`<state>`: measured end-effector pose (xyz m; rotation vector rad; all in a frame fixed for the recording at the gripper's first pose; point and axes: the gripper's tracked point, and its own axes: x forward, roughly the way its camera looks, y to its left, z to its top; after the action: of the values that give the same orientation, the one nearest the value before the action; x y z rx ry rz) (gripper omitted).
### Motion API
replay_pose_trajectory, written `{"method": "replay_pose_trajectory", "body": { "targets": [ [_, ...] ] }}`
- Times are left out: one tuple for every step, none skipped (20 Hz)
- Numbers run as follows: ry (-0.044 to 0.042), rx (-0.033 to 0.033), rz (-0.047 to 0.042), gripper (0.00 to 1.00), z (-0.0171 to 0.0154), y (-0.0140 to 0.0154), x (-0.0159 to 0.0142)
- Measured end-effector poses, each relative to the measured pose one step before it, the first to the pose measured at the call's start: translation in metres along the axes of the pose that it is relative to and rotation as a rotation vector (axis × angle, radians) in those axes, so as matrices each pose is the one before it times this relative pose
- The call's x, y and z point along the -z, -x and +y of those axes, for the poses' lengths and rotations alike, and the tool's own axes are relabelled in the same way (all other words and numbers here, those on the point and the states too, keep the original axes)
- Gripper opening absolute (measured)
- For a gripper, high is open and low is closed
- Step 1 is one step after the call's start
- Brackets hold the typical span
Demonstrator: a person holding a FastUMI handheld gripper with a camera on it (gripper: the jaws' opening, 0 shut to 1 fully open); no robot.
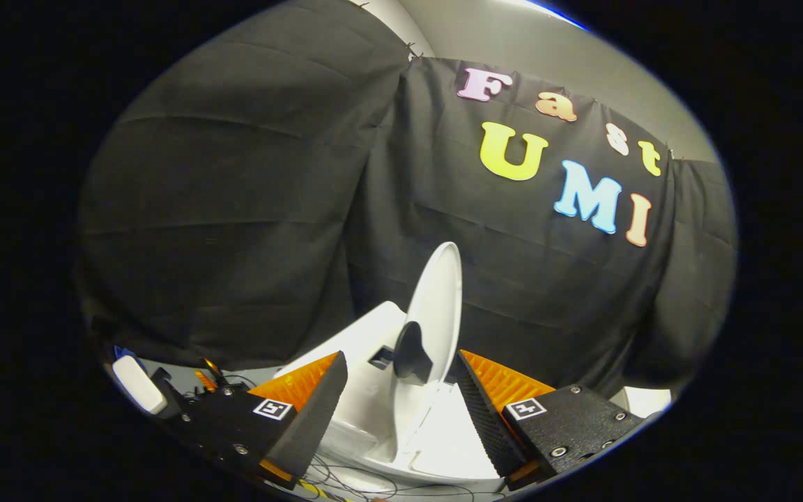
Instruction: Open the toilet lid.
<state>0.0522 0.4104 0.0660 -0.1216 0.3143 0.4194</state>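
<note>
A white toilet point(366, 390) stands just ahead of my fingers, seen between them. Its white lid point(435, 300) is raised, standing nearly upright above the seat point(443, 432), and a dark rounded knob point(410, 352) sticks out from the lid's lower part. My gripper point(401, 411) is open, its two fingers spread wide on either side of the toilet's front. Nothing is held between them; the left finger point(311, 411) and the right finger point(488, 418) touch neither the lid nor the knob.
The booth's black cloth wall hangs close behind the toilet. Left of the left finger lie a small white box point(138, 383) and orange-handled tools point(208, 373) on a grey surface. Thin cables point(346, 481) run below the toilet's front.
</note>
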Motion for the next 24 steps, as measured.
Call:
{"method": "replay_pose_trajectory", "body": {
  "targets": [
    [-0.03016,-0.02555,-0.02892,0.95,-0.00079,0.00859,-0.00793],
    [-0.03301,-0.01642,-0.03245,0.95,-0.00263,0.01023,-0.00995],
    [-0.03944,-0.01119,-0.03831,0.95,-0.00450,0.00977,-0.01126],
    [-0.04409,-0.01148,-0.04277,0.95,-0.00480,0.00845,-0.01185],
    [-0.04082,-0.00758,-0.04416,0.95,-0.00680,0.00910,-0.01405],
    [-0.03200,0.00337,-0.04508,0.95,-0.00946,0.00830,-0.01336],
    [-0.02159,0.01489,-0.03802,0.95,-0.01405,0.00746,-0.01419],
    [-0.01233,0.02285,-0.02510,0.95,-0.01827,0.00628,-0.00969],
    [-0.00997,0.02403,-0.02152,0.95,-0.01909,0.00439,-0.00948],
    [-0.01191,0.02171,-0.02170,0.95,-0.01954,0.00456,-0.00757],
    [-0.00761,0.02591,-0.01128,0.95,-0.02086,-0.00022,-0.00590],
    [-0.00386,0.03252,-0.01338,0.95,-0.02159,0.00306,-0.00493],
    [-0.00076,0.03132,-0.01756,0.95,-0.02390,0.00089,-0.00515],
    [-0.00331,0.02851,-0.01553,0.95,-0.02258,0.00181,-0.00331],
    [-0.00278,0.03035,-0.00866,0.95,-0.02412,-0.00166,-0.00131],
    [-0.00189,0.02980,0.00010,0.95,-0.02448,-0.00018,0.00122],
    [-0.00595,0.02726,-0.00201,0.95,-0.02389,0.00012,0.00091],
    [-0.00678,0.02604,-0.00436,0.95,-0.02273,0.00005,0.00003],
    [-0.00228,0.02721,-0.00886,0.95,-0.02361,0.00064,-0.00162],
    [0.00427,0.02979,-0.00849,0.95,-0.02496,-0.00069,-0.00098],
    [0.00942,0.03114,-0.00488,0.95,-0.02269,-0.00088,-0.00004],
    [0.01066,0.02788,-0.00280,0.95,-0.02288,-0.00108,0.00047],
    [0.01006,0.02671,0.00057,0.95,-0.02034,-0.00137,0.00213],
    [0.00966,0.02051,-0.00190,0.95,-0.01762,-0.00145,0.00238]
  ]
}}
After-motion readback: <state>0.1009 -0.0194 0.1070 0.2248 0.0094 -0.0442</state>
